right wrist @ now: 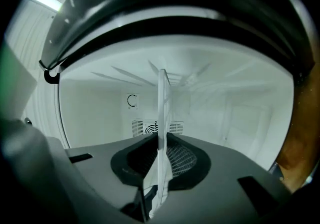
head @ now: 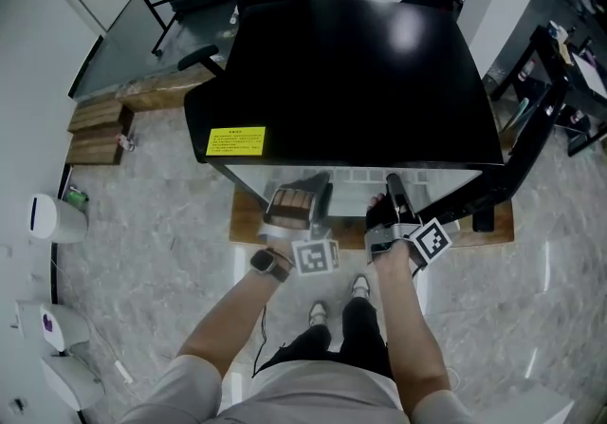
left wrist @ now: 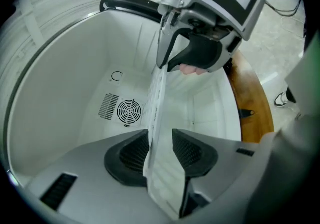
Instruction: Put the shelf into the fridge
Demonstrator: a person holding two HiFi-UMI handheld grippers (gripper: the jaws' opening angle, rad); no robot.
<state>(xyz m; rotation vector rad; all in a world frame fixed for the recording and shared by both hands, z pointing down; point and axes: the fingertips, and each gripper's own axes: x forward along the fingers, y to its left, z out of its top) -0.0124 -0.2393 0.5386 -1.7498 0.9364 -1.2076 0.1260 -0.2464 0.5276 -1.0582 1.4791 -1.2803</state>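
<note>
Clear shelf (left wrist: 159, 113) edge-on inside the white fridge (left wrist: 60, 97), left gripper (left wrist: 160, 150) with jaws apart round its near edge; right gripper (right wrist: 161, 155) with jaws clamped on it, fan vent (left wrist: 129, 111) at shelf's 9 o'clock

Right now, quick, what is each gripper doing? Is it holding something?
The left gripper: jaws open, with the shelf between them but not clamped.
The right gripper: jaws closed on the shelf.
</note>
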